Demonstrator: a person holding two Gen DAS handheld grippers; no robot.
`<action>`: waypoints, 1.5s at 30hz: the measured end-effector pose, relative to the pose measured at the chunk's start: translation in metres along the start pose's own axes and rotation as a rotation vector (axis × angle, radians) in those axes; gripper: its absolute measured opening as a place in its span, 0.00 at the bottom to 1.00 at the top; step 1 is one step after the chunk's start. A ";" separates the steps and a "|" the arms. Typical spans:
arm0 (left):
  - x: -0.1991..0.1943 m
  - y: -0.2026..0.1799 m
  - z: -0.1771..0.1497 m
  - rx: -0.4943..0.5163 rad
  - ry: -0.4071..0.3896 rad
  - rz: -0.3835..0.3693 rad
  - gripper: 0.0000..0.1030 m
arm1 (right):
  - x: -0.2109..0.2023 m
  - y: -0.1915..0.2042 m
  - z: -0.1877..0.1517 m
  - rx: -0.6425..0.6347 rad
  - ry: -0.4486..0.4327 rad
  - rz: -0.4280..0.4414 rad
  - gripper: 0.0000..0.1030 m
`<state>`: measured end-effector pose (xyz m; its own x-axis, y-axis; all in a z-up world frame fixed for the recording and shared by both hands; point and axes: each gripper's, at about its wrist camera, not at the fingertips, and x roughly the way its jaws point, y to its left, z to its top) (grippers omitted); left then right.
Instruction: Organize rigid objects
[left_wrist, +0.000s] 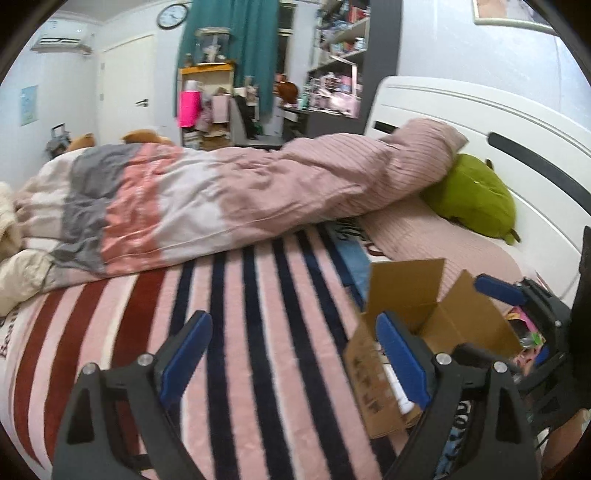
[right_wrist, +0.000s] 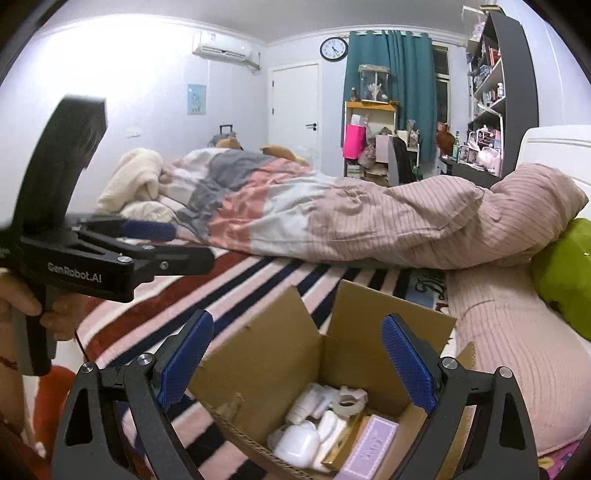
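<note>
**Open Cardboard Box Directly Below the Right Hand-Held Gripper; Left Unit Offset to the Side**

The cardboard box (right_wrist: 295, 369) is seen standing on the bed's striped blanket (left_wrist: 258, 332), near the pink ribbed pillow (right_wrist: 517, 350), with all flaps folded outward. In the right wrist view, the box opening is framed between the two blue pads of the right hand-held gripper (right_wrist: 295, 365), just ahead and below. The jaws are spread wide and nothing is pinched between them. Rigid items are already lodged in the near corner of the box: a white case (right_wrist: 297, 445), a lilac printed box (right_wrist: 371, 448), a roll of tape (right_wrist: 349, 400) and further white containers whose kind cannot be determined.

The left hand-held gripper (left_wrist: 291, 354) is likewise spread, with nothing between its pads; only blanket lies beneath it. From this unit the box is offset to the right: its right finger overlaps the left wall of the box in the picture, but contact cannot be confirmed. In the right wrist view the same unit is seen at the left edge, well apart from the box, held in a person's hand (right_wrist: 22, 295).

The right unit is therefore judged the nearer to the box. No loose rigid object is visible on the blanket within either view; it is judged that the next item must first be located outside these views. The long axis of the box opening appears to run diagonally away from the right unit, toward the duvet (right_wrist: 332, 221). Insertion from directly above is advised, since the raised flaps could be struck on a level approach.
</note>
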<state>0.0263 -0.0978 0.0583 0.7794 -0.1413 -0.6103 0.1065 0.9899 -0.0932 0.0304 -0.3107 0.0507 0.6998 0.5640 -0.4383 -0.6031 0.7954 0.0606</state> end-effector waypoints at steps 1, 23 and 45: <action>-0.002 0.004 -0.003 -0.006 -0.003 0.012 0.86 | -0.001 -0.001 0.000 0.007 0.000 0.005 0.89; -0.009 0.027 -0.015 -0.053 -0.005 0.063 0.86 | 0.005 0.000 -0.003 0.023 0.028 -0.005 0.89; -0.010 0.028 -0.018 -0.059 -0.006 0.087 0.86 | 0.006 -0.011 -0.010 0.061 0.043 0.018 0.89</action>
<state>0.0107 -0.0688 0.0478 0.7882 -0.0544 -0.6131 0.0019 0.9963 -0.0859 0.0371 -0.3183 0.0384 0.6714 0.5691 -0.4747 -0.5900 0.7981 0.1223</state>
